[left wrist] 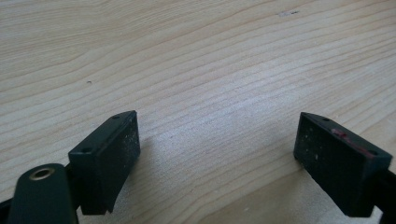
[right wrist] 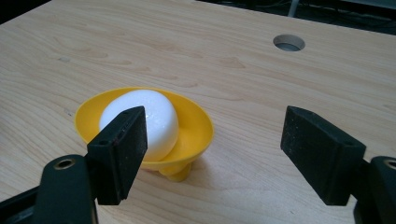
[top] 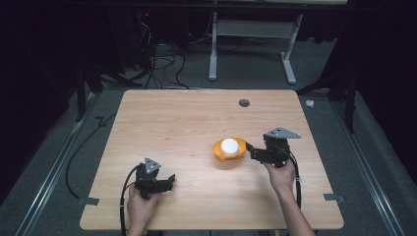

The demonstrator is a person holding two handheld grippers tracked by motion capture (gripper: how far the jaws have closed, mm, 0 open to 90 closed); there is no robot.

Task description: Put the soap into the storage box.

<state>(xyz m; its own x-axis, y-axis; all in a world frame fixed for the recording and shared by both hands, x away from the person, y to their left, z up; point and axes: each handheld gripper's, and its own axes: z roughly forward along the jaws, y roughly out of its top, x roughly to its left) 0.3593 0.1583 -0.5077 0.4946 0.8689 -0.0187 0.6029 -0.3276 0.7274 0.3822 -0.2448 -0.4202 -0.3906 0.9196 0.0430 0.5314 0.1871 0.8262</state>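
Now white egg-like ball [right wrist: 140,122] sits in yellow bowl [right wrist: 198,126] on wooden table [top: 187,123], right of centre. Right gripper [right wrist: 212,154] just beside bowl, jaws apart, empty. Left gripper [left wrist: 217,163] near front edge, jaws apart over bare wood.

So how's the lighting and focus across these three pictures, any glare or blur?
High view: table evenly lit, surroundings nearly black, image soft. Left gripper view: wood grain sharp, a soft shadow beside the left pad. Right gripper view: white ball in the yellow bowl is bright but keeps its shading; near pads slightly soft.
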